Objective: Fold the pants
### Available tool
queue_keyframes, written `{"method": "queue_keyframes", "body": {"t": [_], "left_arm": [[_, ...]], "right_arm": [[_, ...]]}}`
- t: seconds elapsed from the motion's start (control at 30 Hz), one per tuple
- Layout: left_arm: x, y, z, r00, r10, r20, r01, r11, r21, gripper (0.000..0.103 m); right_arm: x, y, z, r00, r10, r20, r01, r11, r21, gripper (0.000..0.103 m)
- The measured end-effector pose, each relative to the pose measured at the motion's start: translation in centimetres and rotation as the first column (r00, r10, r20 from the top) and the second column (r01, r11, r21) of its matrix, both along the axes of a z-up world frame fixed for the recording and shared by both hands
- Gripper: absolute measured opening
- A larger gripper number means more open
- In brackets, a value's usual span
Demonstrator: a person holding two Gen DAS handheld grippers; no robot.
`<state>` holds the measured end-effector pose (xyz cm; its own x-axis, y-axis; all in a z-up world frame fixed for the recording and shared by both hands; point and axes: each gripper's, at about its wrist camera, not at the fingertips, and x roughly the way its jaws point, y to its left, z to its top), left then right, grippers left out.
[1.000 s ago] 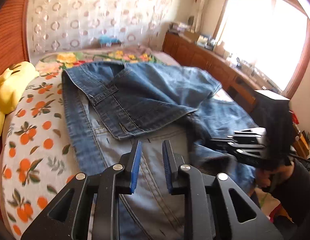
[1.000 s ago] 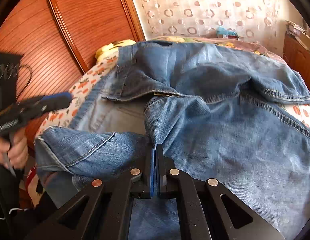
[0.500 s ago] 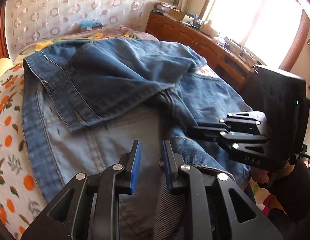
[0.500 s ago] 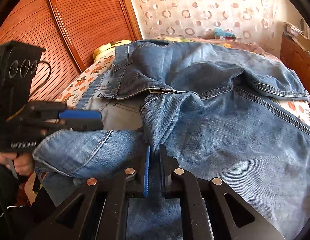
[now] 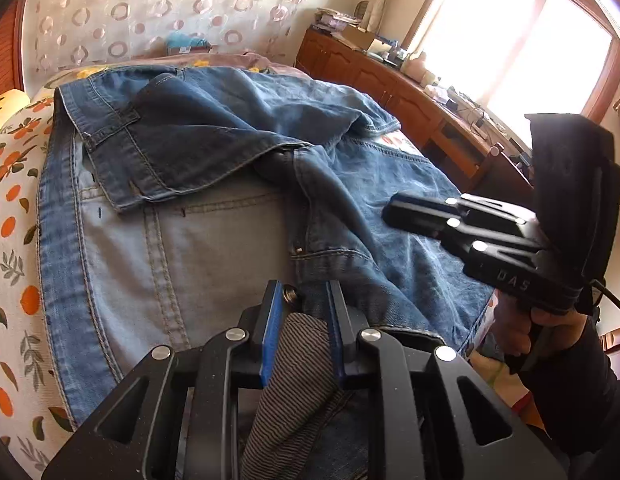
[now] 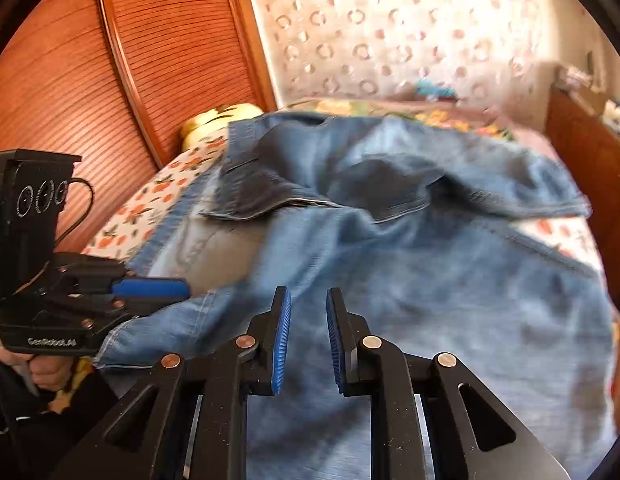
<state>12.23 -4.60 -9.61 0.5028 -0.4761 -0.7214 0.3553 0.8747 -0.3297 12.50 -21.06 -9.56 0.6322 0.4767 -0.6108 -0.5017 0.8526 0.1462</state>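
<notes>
Blue jeans [image 5: 213, 184] lie spread on the bed, with a darker part folded over the top; they also show in the right wrist view [image 6: 410, 264]. My left gripper [image 5: 301, 300] is open at the near edge of the jeans, with a striped pocket lining [image 5: 297, 368] and the metal button between its jaws. It also appears in the right wrist view [image 6: 149, 288] at the left. My right gripper [image 6: 307, 308] is open and empty just above the denim; in the left wrist view [image 5: 394, 210] it hovers over the right side.
The bed has an orange-fruit patterned sheet [image 5: 13, 216]. A yellow plush toy [image 6: 221, 118] lies by the wooden headboard [image 6: 109, 72]. A wooden cabinet [image 5: 410, 96] with clutter runs along the right under the window.
My right gripper has opened, let go of the denim fold and lifted. My left gripper has moved forward to the waistband, where the pocket lining now sits between its jaws.
</notes>
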Motion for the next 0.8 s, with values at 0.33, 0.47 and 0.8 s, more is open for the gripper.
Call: {"method": "queue_keyframes", "body": {"t": [0.33, 0.47, 0.8], "left_arm": [[0.9, -1.4, -0.9, 1.000, 0.017, -0.005, -0.017, 0.999, 0.052, 0.034], [1.7, -1.4, -1.3, 0.999, 0.004, -0.035, -0.003, 1.000, 0.027, 0.036], [0.7, -2.1, -1.6, 0.998, -0.057, -0.022, 0.056, 0.998, -0.012, 0.016]], "right_arm": [[0.4, -2.6, -0.6, 0.996, -0.084, 0.015, 0.085, 0.996, -0.032, 0.019], [1.6, -2.6, -1.2, 0.993, -0.119, 0.018, 0.120, 0.990, -0.070, 0.019], [4.3, -3.4, -2.0, 0.984, -0.171, -0.040, 0.169, 0.985, -0.044, 0.019]]}}
